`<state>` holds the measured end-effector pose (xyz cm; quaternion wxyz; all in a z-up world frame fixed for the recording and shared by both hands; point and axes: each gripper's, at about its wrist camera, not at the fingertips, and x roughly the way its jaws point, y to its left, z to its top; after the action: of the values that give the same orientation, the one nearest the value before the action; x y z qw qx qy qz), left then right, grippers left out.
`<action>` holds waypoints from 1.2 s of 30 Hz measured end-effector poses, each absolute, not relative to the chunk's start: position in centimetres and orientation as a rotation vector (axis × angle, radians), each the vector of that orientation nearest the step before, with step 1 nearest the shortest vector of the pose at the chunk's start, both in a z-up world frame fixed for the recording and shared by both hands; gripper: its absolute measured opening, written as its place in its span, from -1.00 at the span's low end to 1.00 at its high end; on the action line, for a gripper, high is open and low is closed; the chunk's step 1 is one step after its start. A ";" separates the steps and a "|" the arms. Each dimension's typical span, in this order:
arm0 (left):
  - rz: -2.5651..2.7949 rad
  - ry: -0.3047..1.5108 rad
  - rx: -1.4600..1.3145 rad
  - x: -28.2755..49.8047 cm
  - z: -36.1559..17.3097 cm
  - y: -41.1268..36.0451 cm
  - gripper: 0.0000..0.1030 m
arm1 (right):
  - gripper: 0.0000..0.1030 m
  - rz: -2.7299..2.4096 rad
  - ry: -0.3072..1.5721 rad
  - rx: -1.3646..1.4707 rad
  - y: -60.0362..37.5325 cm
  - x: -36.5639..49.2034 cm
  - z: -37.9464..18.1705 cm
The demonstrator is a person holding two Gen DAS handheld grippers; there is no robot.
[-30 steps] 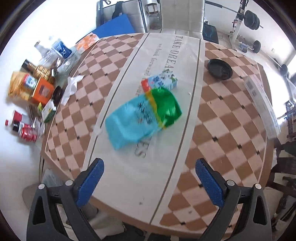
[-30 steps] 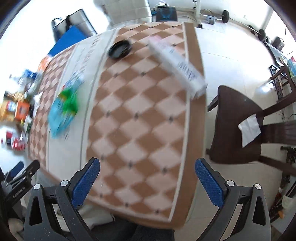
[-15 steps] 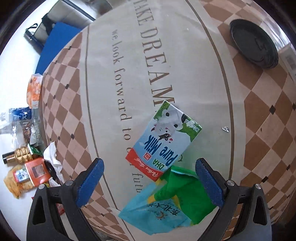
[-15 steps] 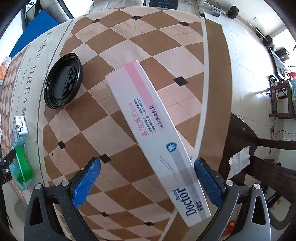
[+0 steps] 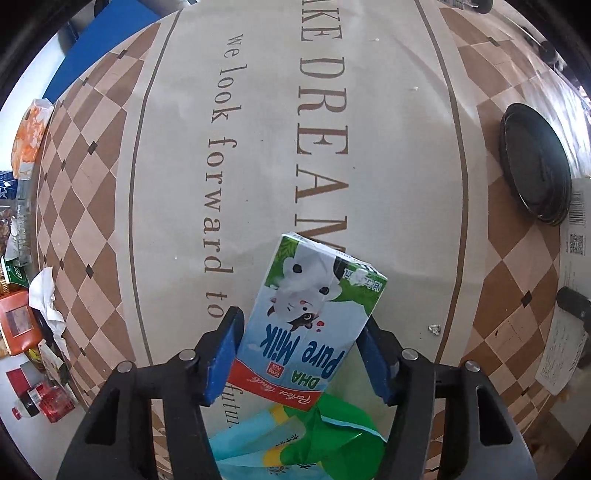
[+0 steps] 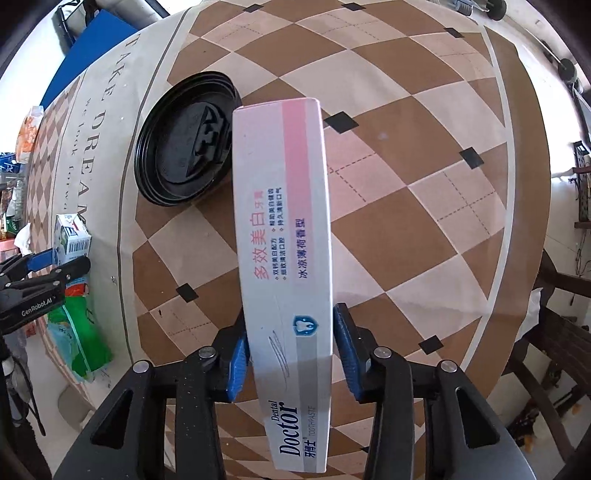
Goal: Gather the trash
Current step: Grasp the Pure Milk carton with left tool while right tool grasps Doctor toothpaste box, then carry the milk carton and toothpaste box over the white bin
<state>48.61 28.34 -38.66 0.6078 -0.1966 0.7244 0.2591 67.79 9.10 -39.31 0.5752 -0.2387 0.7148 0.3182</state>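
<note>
Both fisheye views are bright with daylight and mostly sharp. Strong barrel distortion bulges the tabletop (image 5: 258,155) outward, bending its printed lines and checks into curves, and a dark vignette rings each frame. The floor (image 6: 524,33) past the table's far edge is blown out to near white, as are the left margins of both views. Soft sheen lies across the pale central band of the tabletop. Shadows are faint and short. Small items at the far left edge look squeezed and hard to read.
</note>
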 end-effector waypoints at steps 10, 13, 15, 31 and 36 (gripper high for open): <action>0.725 1.571 -0.380 48.8 -35.0 27.4 0.04 | -0.29 0.734 1.567 -0.627 9.4 65.3 -38.5; 0.760 1.507 -0.383 49.5 -32.4 26.8 0.04 | -0.29 0.742 1.543 -0.602 9.1 64.9 -37.5; 0.771 1.458 -0.402 49.1 -30.8 25.9 0.03 | -0.30 0.752 1.523 -0.581 8.7 64.6 -36.5; 0.778 1.066 -0.585 33.7 -19.9 14.2 0.03 | -0.30 0.866 1.317 -0.438 -0.2 53.9 -23.9; 0.740 1.032 -0.584 27.0 -19.0 8.8 0.03 | -0.30 0.860 1.281 -0.391 -5.1 47.1 -21.9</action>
<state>27.00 8.79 -19.03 0.7655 -0.2688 0.4751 0.3406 47.08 -5.13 -21.91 0.6997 -0.1756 0.5751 0.3858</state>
